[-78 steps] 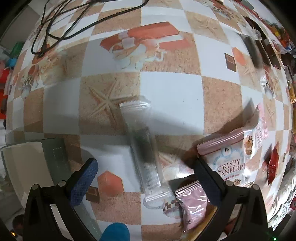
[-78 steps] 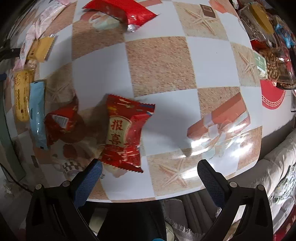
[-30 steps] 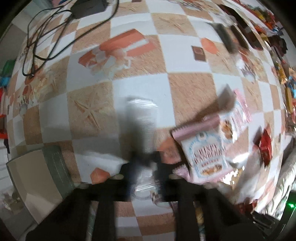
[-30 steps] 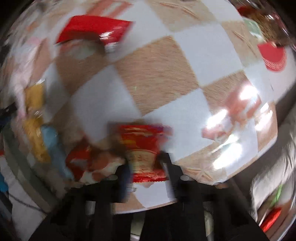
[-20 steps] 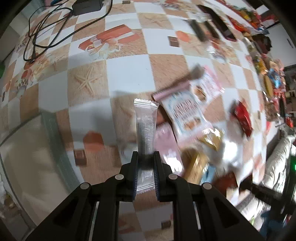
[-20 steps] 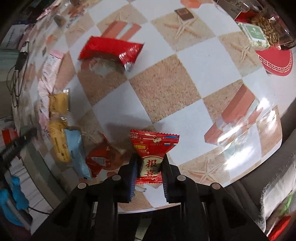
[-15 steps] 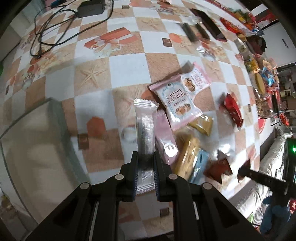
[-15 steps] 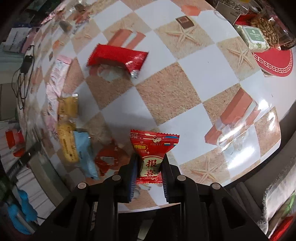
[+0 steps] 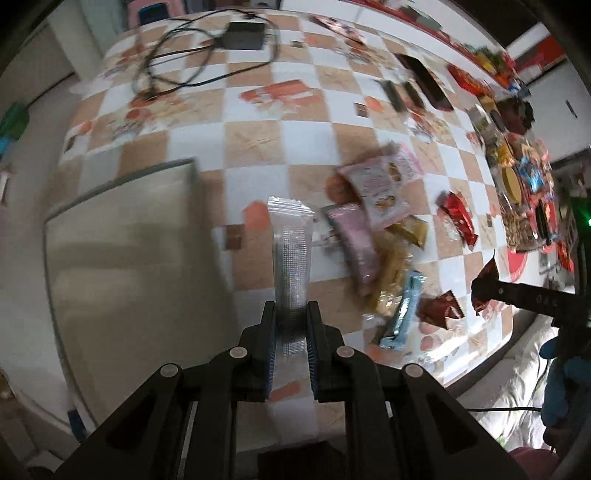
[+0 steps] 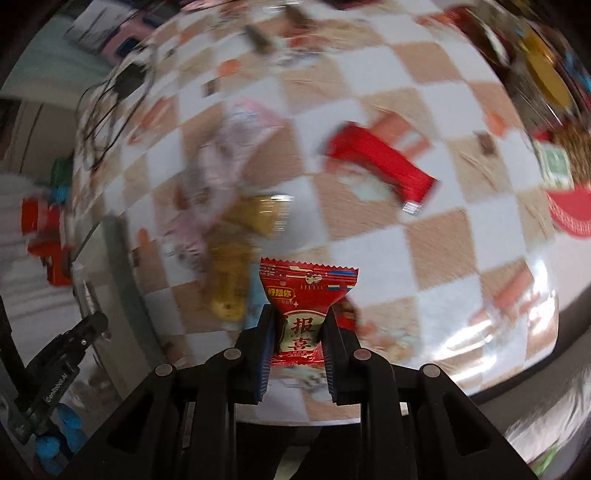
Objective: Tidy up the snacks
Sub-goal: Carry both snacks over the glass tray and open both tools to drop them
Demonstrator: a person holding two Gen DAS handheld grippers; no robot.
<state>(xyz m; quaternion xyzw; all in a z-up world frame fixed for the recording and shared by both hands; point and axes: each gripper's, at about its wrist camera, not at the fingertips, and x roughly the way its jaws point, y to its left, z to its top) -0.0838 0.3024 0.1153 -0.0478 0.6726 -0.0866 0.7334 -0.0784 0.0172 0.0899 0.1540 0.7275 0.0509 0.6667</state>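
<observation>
Bright, even light, glare on the tablecloth (image 10: 491, 325) near its edge, heavy motion blur, fisheye bending with dark corners.

A table (image 9: 251, 136) covered with a glossy checkered cloth of white and sandy-tan squares, some printed with starfish and orange gift boxes. Seen from the left wrist view, a black power adapter (image 9: 242, 35) with looped cables lies at 12 o'clock. A cluster of snack packets lies at 3 o'clock: a pale pink pouch (image 9: 380, 188), a narrow pink bar (image 9: 354, 243), yellow packets (image 9: 391, 273), a light blue bar (image 9: 404, 306) and a small dark red packet (image 9: 441, 308). A red wrapper (image 9: 458, 218) lies just beyond them. Dark bars (image 9: 424, 83) lie at 1 o'clock. More packets crowd the far right edge, blurred.
</observation>
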